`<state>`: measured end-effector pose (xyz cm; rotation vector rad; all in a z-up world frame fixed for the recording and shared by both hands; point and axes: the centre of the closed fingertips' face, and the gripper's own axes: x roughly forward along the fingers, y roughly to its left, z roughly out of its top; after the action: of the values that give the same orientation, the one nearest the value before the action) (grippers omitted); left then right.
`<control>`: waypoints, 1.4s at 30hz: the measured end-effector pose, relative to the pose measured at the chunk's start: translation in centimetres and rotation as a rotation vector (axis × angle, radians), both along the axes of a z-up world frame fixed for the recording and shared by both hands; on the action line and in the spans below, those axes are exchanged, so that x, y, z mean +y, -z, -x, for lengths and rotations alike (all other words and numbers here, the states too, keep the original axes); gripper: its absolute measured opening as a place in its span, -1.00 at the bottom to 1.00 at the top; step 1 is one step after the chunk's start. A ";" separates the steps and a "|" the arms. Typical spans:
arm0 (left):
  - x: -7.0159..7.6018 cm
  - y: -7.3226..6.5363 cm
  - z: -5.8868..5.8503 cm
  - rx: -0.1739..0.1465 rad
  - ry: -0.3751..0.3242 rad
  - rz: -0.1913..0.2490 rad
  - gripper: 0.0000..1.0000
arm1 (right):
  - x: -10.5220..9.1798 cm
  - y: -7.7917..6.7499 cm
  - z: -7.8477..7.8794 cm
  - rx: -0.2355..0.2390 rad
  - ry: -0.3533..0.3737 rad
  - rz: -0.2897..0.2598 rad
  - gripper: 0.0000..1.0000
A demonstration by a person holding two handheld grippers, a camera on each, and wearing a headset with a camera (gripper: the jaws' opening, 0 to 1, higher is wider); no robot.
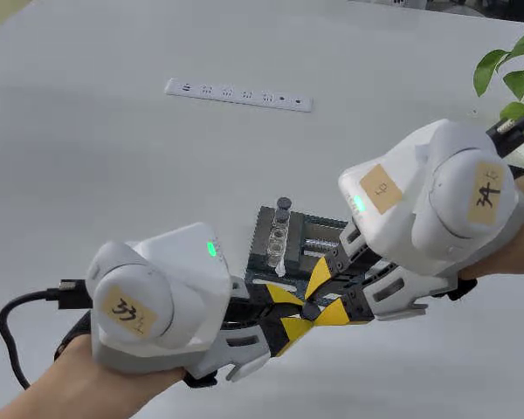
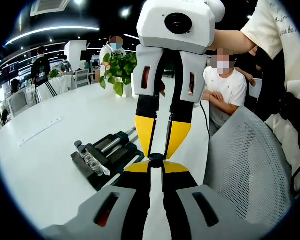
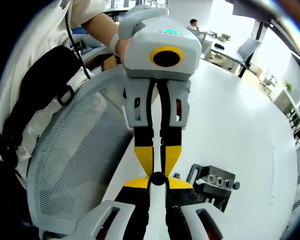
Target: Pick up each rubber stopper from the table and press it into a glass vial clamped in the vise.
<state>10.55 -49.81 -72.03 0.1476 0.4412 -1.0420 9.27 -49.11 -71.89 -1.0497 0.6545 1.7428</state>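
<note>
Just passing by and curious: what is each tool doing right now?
Left tool: closed on the small dark stopper.
Right tool: closed on the same stopper, tip to tip.

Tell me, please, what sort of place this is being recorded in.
Most likely an open-plan office: a long white table with a power strip, a mesh office chair and a potted plant.

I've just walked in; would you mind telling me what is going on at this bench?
A person holds a gripper in each hand over a white table. The left gripper and right gripper meet tip to tip, both pairs of jaws closed around a small dark rubber stopper. Just beyond them, a black vise clamps a row of glass vials; the far ones look already stoppered. This stopper is not yet in a vial.
</note>
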 end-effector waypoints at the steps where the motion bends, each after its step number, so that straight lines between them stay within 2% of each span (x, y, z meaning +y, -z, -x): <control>1: 0.0 0.0 0.0 -0.002 0.001 -0.002 -0.91 | 0.0 0.0 0.0 0.000 0.001 0.000 -0.88; 3: 0.1 0.2 -0.1 0.000 0.001 -0.009 -0.90 | 0.0 0.0 -0.1 -0.004 0.000 0.001 -0.88; 5: 0.2 0.5 -0.2 0.004 -0.006 -0.013 -0.77 | -0.1 0.0 -0.3 -0.006 0.005 0.002 -0.88; 9: 0.8 1.2 -0.3 0.012 -0.028 -0.036 -0.41 | -0.4 0.0 -0.5 -0.006 0.010 0.009 -0.88; 14: 1.6 2.3 -0.8 0.032 -0.081 -0.064 0.16 | -0.5 0.1 -0.6 -0.007 0.010 0.016 -0.88; 16: 1.9 2.7 -0.9 0.029 -0.087 -0.071 0.39 | -0.5 0.2 -0.7 -0.008 0.010 0.017 -0.88; 23: 2.8 3.2 -1.3 0.039 -0.129 -0.087 0.84 | -0.6 0.3 -0.8 -0.007 0.007 0.022 -0.88; 25: 3.1 3.2 -1.5 0.032 -0.144 -0.092 0.98 | -0.6 0.4 -0.9 -0.008 0.008 0.022 -0.88; 27: 3.4 3.6 -1.3 0.063 -0.151 -0.099 0.98 | -0.6 0.4 -0.9 -0.006 0.007 0.024 -0.88; 38: 4.0 3.7 -1.7 0.048 -0.181 -0.090 0.98 | -0.4 0.8 -2.2 -0.014 -0.003 0.048 -0.88; 42: 4.7 3.9 -2.0 0.059 -0.199 -0.085 0.98 | -0.2 1.2 -2.8 -0.024 -0.018 0.064 -0.88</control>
<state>12.54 -45.15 -75.89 0.1457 0.5424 -0.8343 12.09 -49.28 -73.10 -1.1216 0.6922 1.7321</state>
